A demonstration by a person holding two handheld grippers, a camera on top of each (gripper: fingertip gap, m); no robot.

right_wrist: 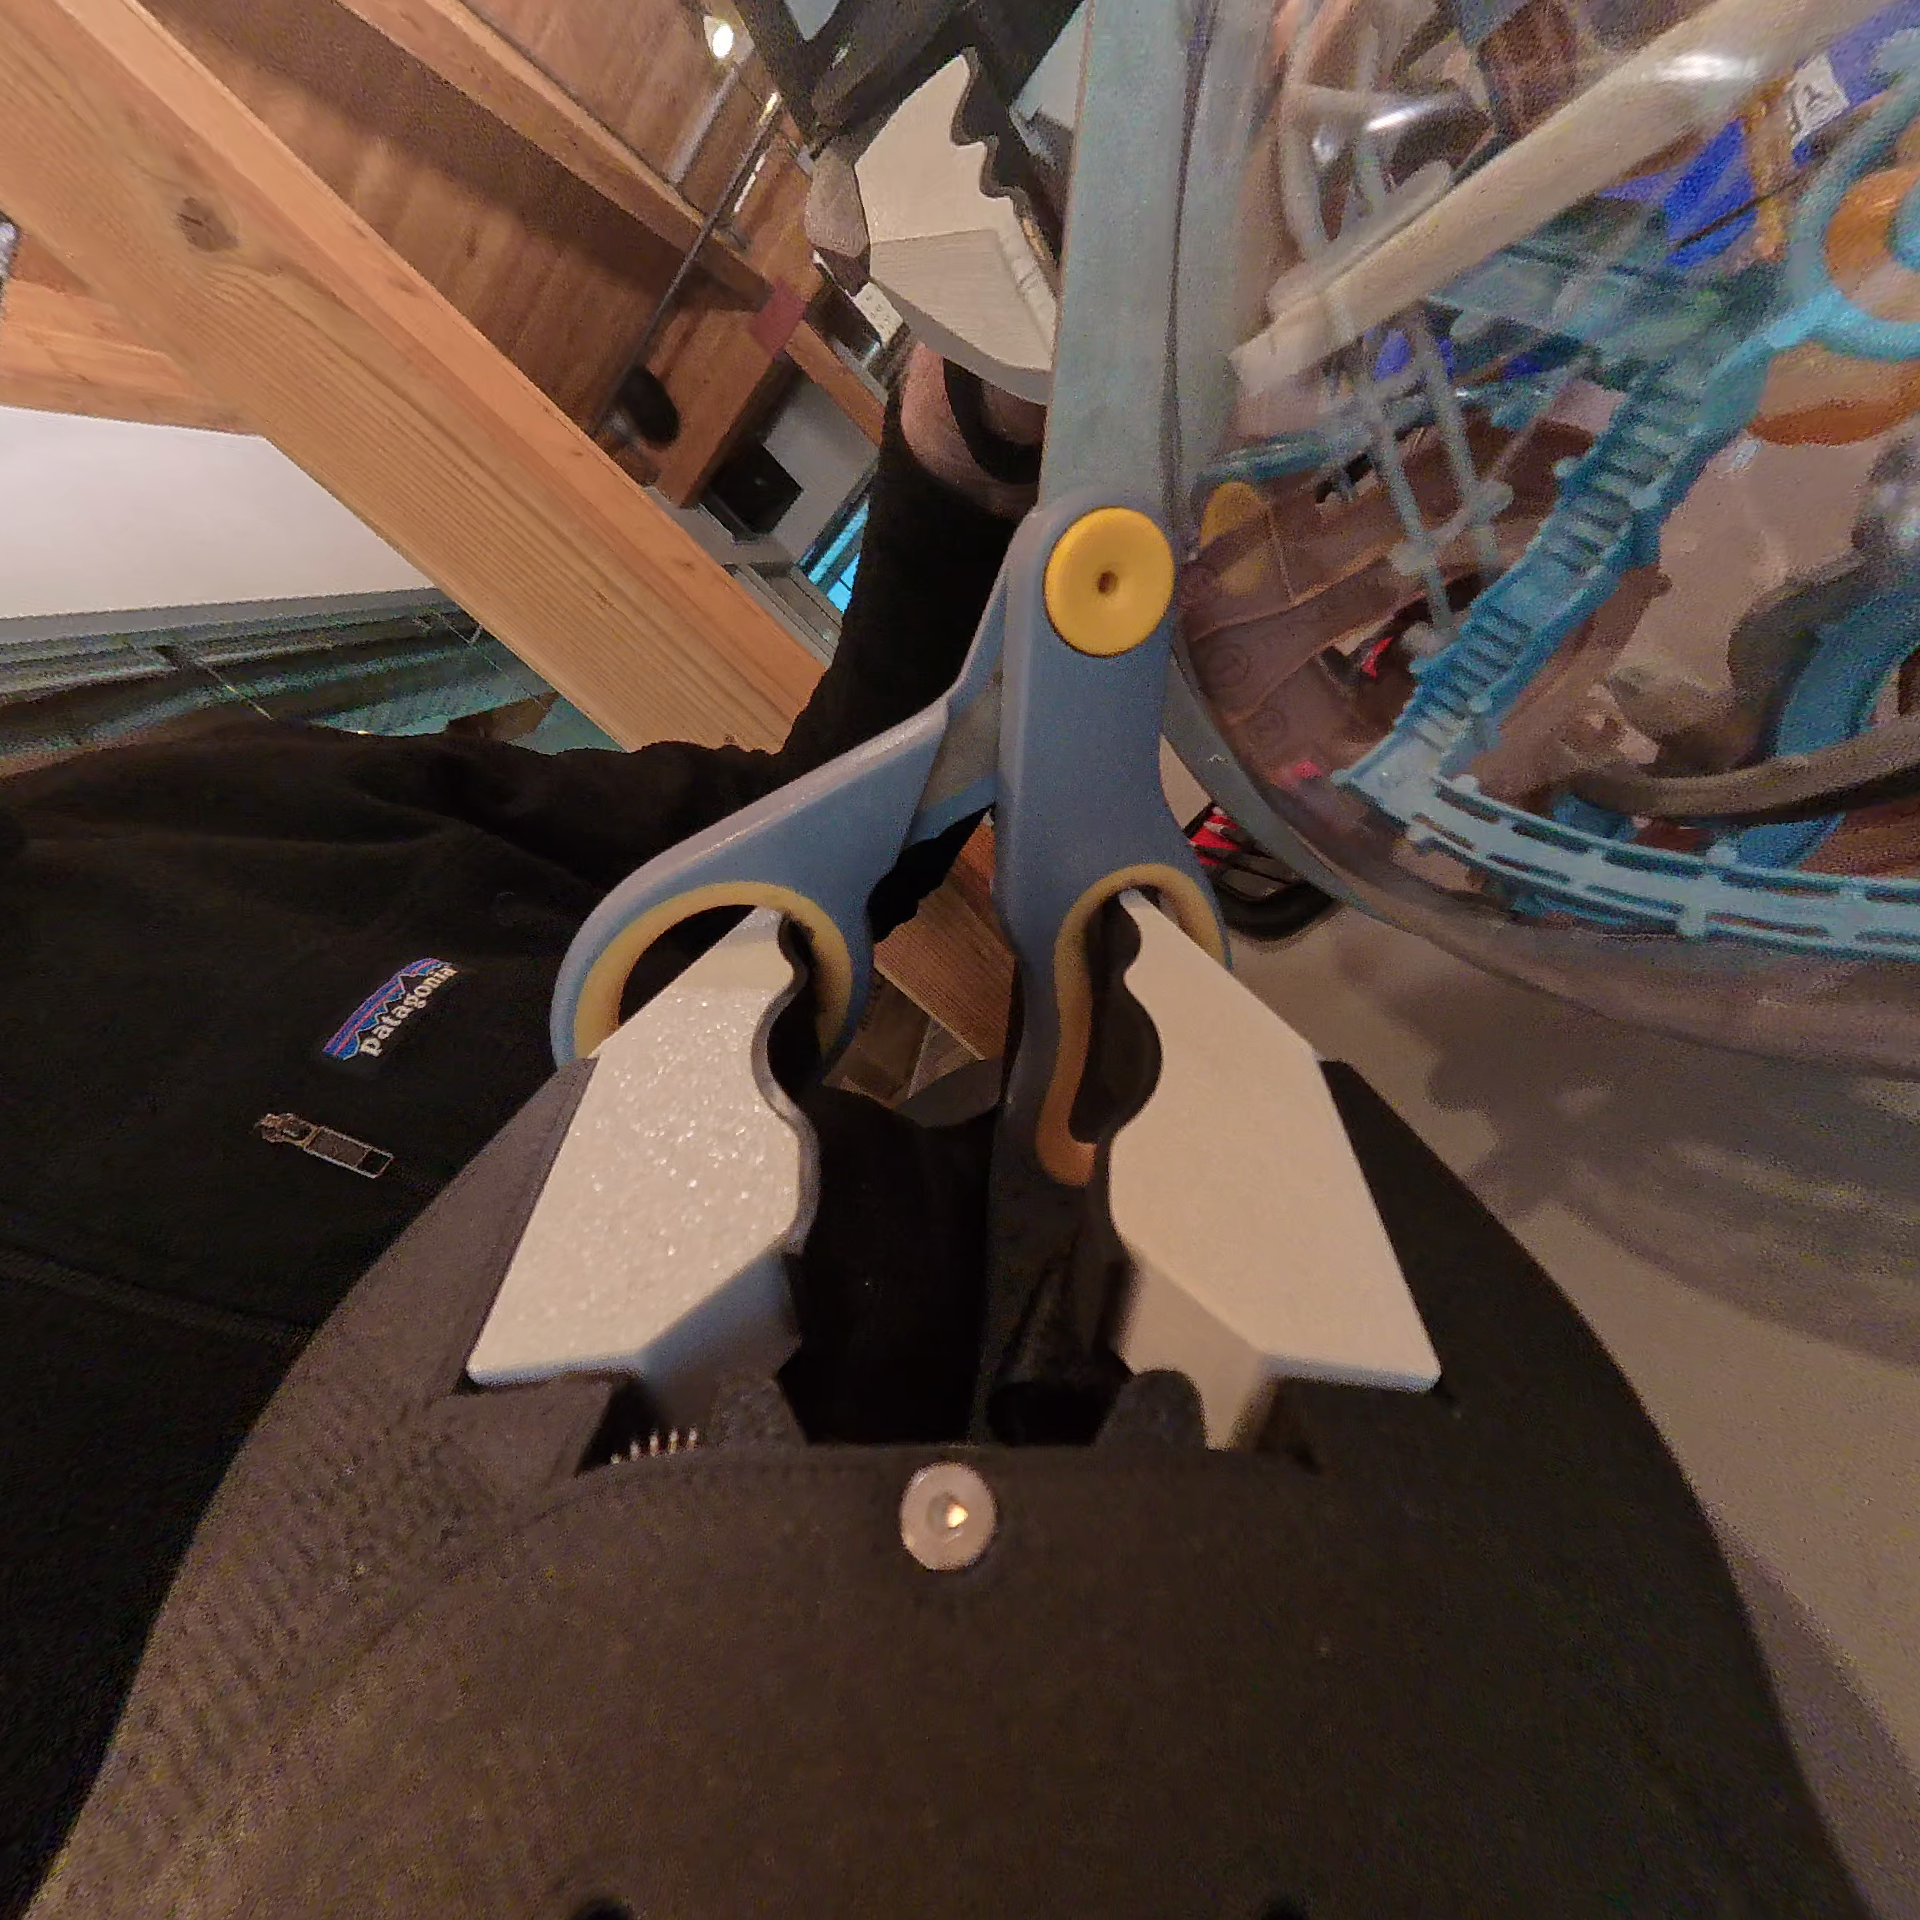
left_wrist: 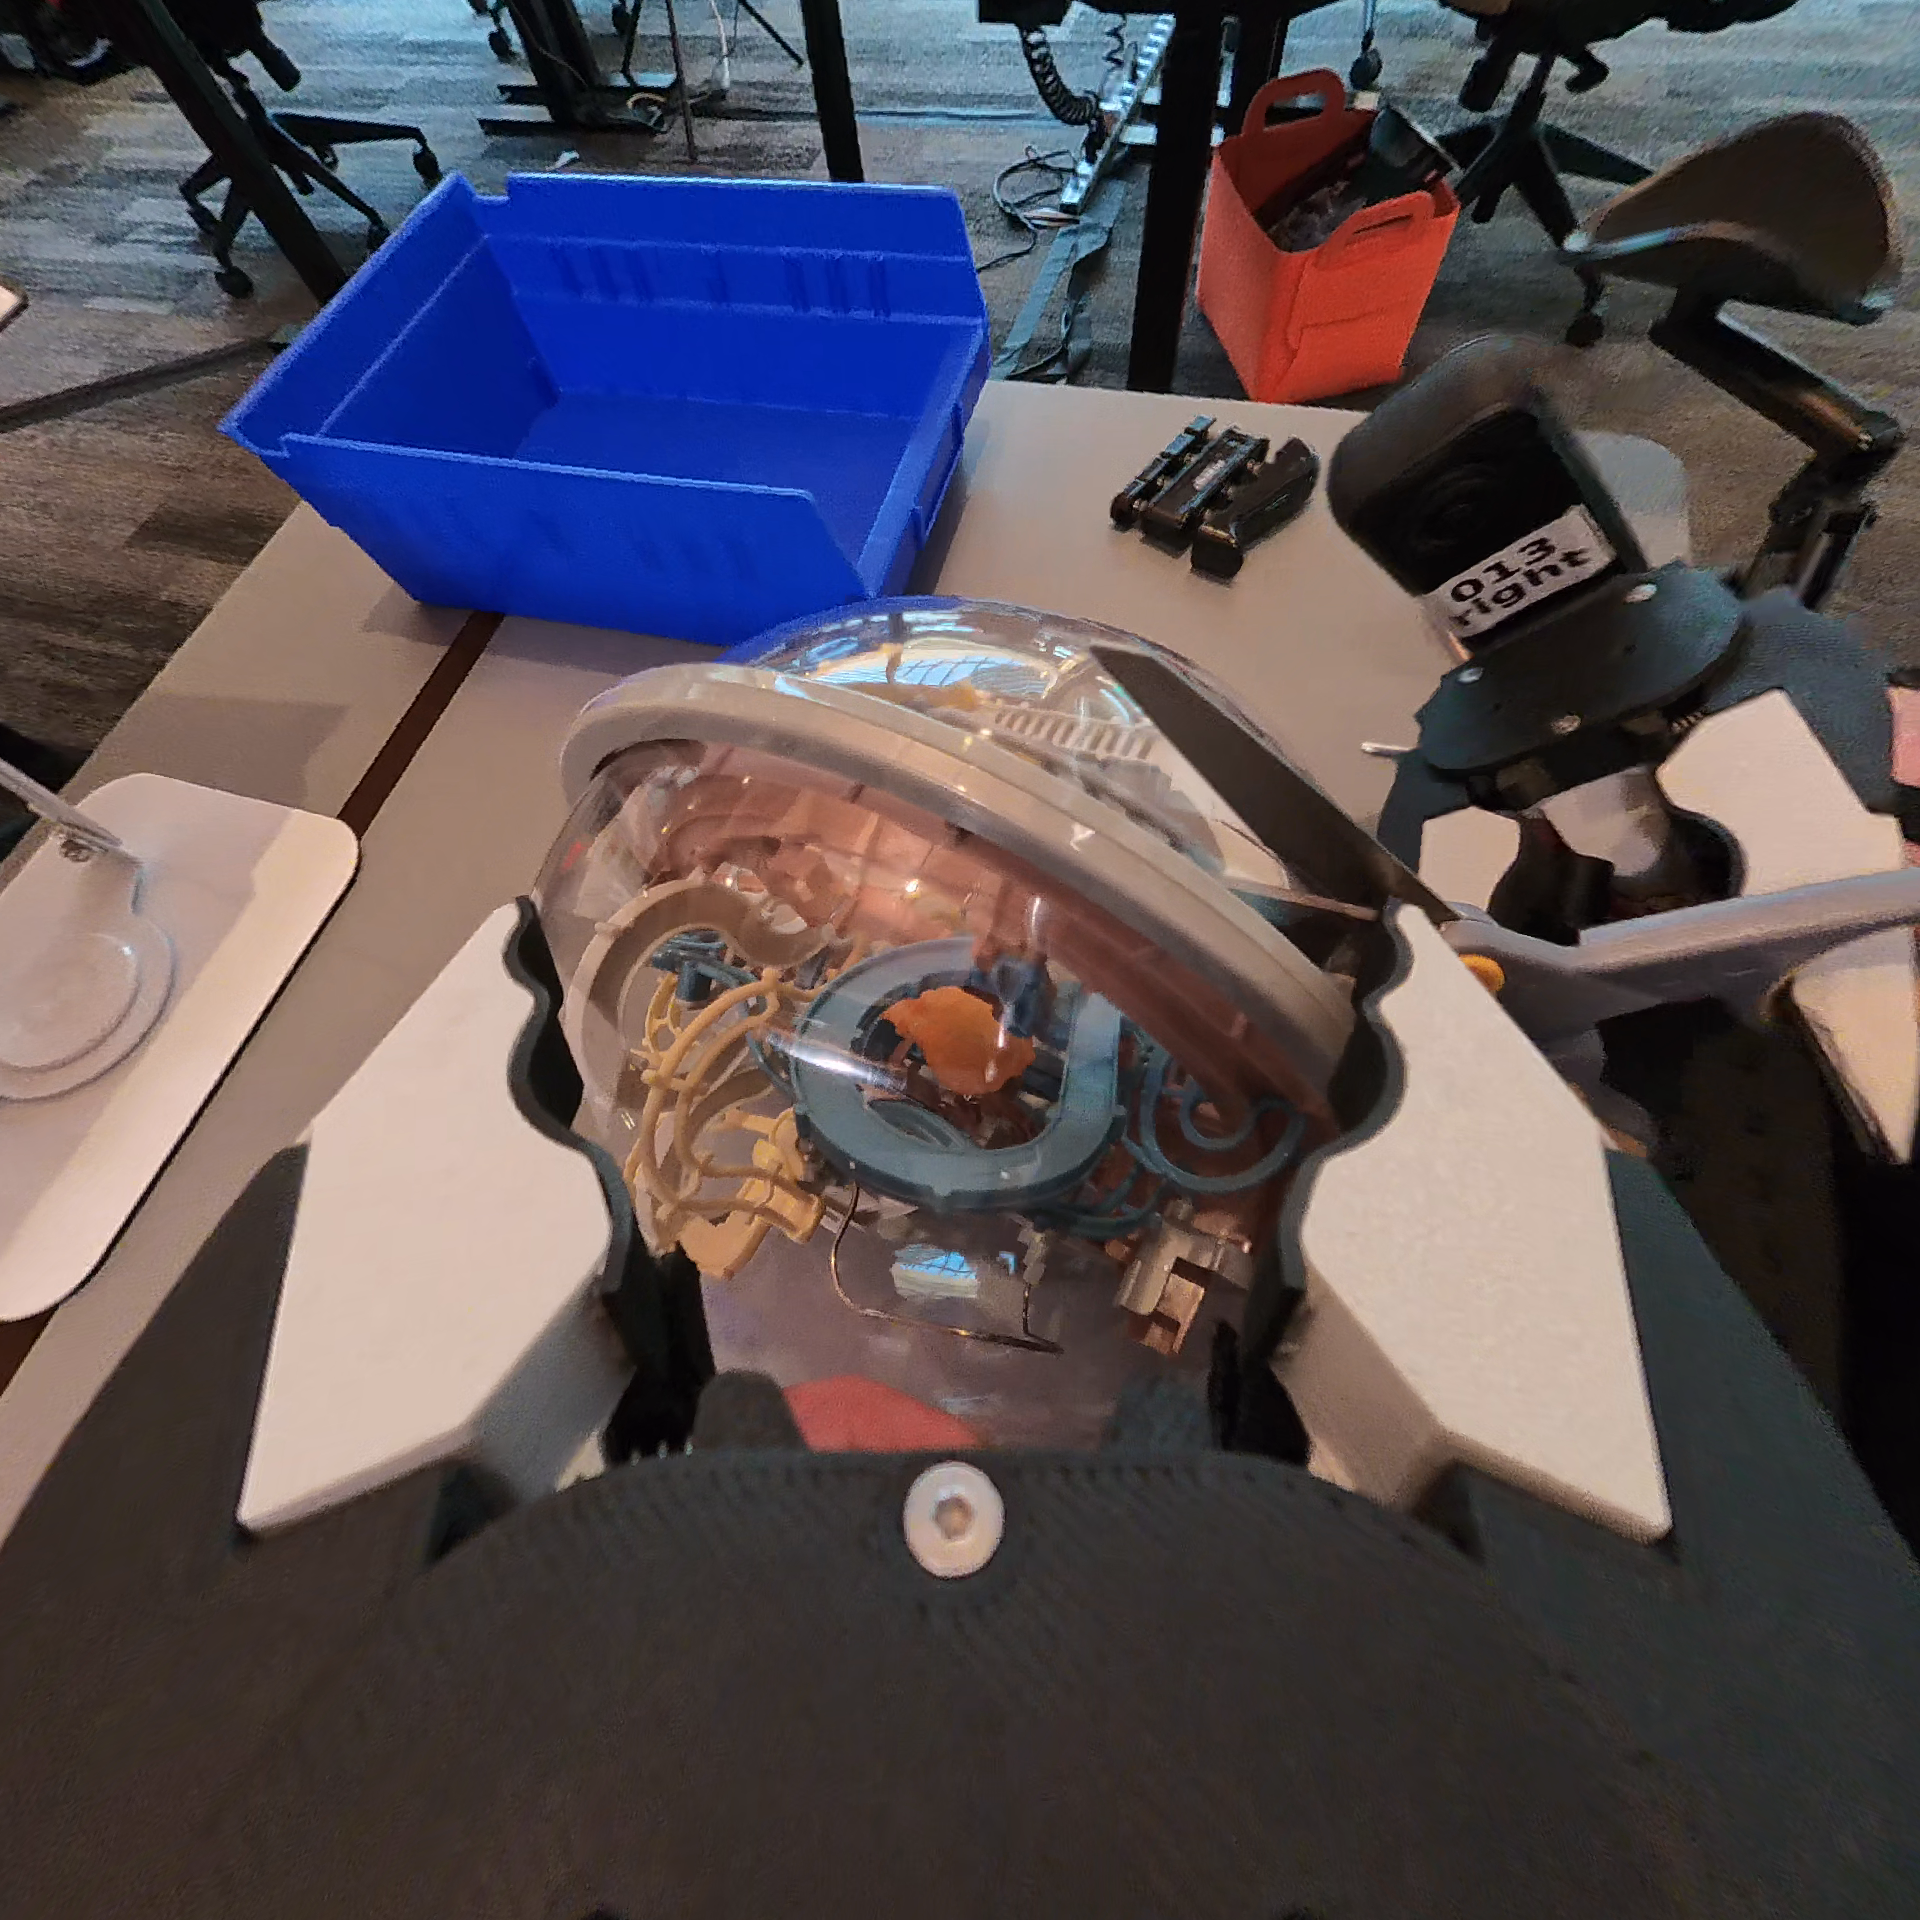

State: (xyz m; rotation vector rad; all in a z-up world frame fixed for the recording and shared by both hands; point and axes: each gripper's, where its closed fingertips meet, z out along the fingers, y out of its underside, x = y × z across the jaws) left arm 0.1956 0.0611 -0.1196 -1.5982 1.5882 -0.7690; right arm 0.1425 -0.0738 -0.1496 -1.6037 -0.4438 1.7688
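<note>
Jaws on my left gripper point(left_wrist: 961, 925) are spread wide and clamped on a clear maze ball point(left_wrist: 935, 1060). One pad presses each flank, and the ball's grey band point(left_wrist: 935, 748) arches across the top, tilted. The ball is lifted above the table point(left_wrist: 1091, 582), near its front edge.

My right gripper point(right_wrist: 961, 925) has its jaws fairly narrow, one finger threaded into each handle loop of the blue-and-yellow scissors point(right_wrist: 1039, 748), so it carries them that way. The handles stand apart, so the blades are partly open. One blade lies along the ball's grey band, touching or just beside it. I cannot tell where the other blade sits.

Far left on the table is a blue bin point(left_wrist: 623, 540), with nothing showing inside it. To its right lies a black folding tool point(left_wrist: 1210, 494). At the near left is a white mat point(left_wrist: 239, 935) with a clear dish-like piece point(left_wrist: 73, 987) on it. An orange bag point(left_wrist: 1320, 301) stands on the floor beyond the table. Behind the scissors, the right wrist view shows a person's black jacket point(right_wrist: 260, 935) and a wooden beam point(right_wrist: 416, 364).
</note>
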